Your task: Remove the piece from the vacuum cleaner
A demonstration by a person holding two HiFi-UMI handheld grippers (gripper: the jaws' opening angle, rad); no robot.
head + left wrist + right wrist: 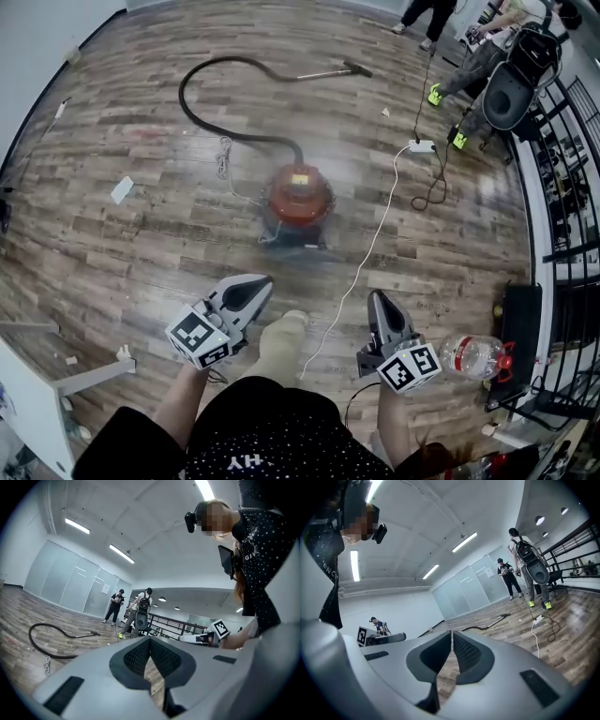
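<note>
Head view is showing one vacuum (298,199), blurred, sitting mid-floor, its parts hard to make out; left gripper (258,283) and right gripper (378,300), two in all, are hovering short of it, jaws together, empty.

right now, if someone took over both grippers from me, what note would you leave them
Left gripper: shut, empty, short of the vacuum cleaner.
Right gripper: shut, empty, also short of it.
Vacuum cleaner: red canister on the floor ahead of both grippers, blurred; black hose runs from its top and loops away.
White cable crosses the floor between the grippers.
Done: nothing visible; neither gripper touches the vacuum cleaner.
Left: close in, open the jaws, take the piece off.
</note>
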